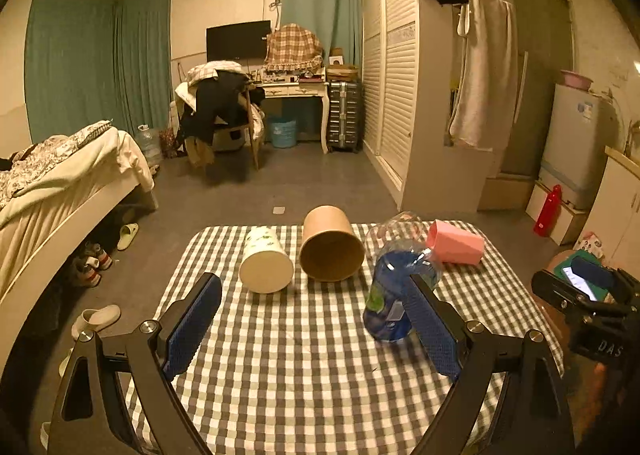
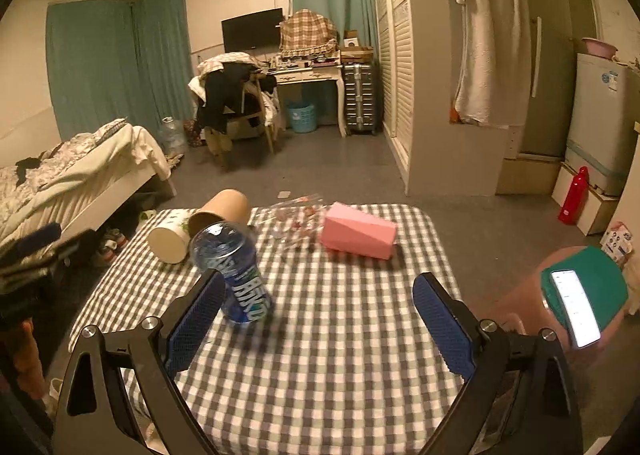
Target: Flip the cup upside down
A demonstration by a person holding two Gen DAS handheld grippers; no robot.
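Note:
Several cups lie on their sides at the far end of the checked tablecloth [image 1: 304,375]: a white printed paper cup [image 1: 266,261], a brown paper cup [image 1: 331,245], a clear plastic cup [image 1: 394,231] and a pink cup [image 1: 456,243]. A blue translucent cup [image 1: 386,295] with white lettering leans nearer to me, blurred in the right wrist view [image 2: 236,275]. My left gripper [image 1: 314,281] is open and holds nothing; its right finger overlaps the blue cup. My right gripper [image 2: 320,277] is open and holds nothing, with the blue cup just past its left fingertip. The pink cup [image 2: 358,231] lies beyond it.
A pink stool [image 2: 516,303] carrying a green item and a lit phone [image 2: 576,307] stands right of the table. A bed [image 1: 60,183] runs along the left, with shoes under it. A red bottle [image 2: 574,195] stands on the floor by the fridge.

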